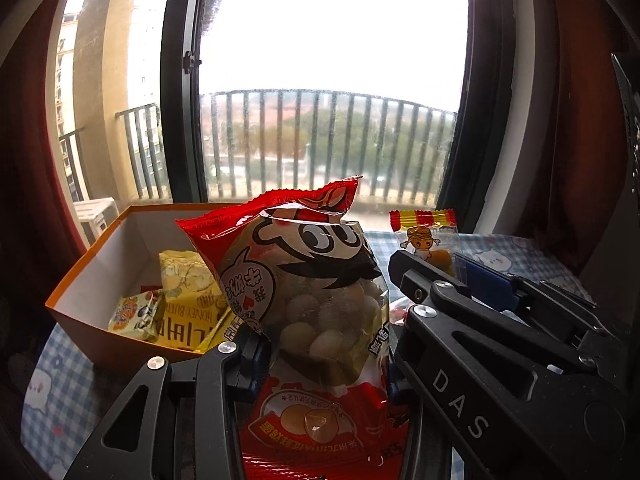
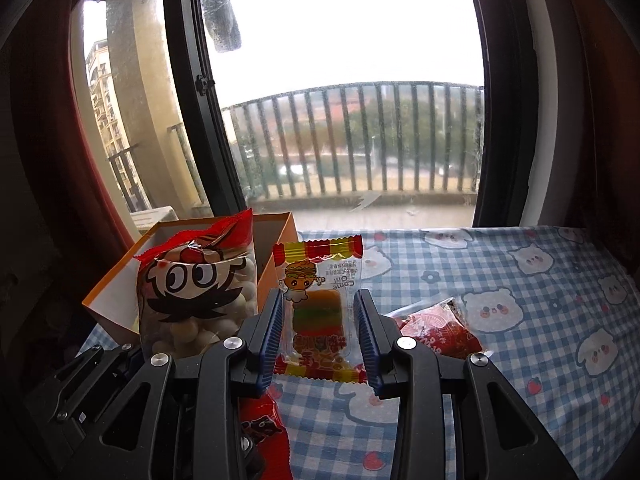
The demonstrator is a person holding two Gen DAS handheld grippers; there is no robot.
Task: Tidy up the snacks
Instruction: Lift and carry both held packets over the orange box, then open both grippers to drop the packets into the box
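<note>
My left gripper [image 1: 324, 352] is shut on a red bag of white ball snacks [image 1: 316, 280] with a cartoon face, held upright above the cloth. Just left of the bag stands an open orange box [image 1: 86, 258]. Inside it lie a yellow honey-butter pack [image 1: 188, 292] and a small printed packet [image 1: 136, 316]. My right gripper [image 2: 320, 308] is shut on a clear burger-gummy packet [image 2: 318, 312], its blue pads [image 2: 272, 328] pressing both sides. In the right wrist view the red bag [image 2: 196, 292] hangs to the left, in front of the box [image 2: 112, 292].
A blue-and-white checked cloth with cartoon animals [image 2: 520, 320] covers the table. A red snack packet [image 2: 440, 332] lies on it right of my right gripper. Behind the table is a large window with a dark frame [image 2: 188, 80] and a balcony railing outside.
</note>
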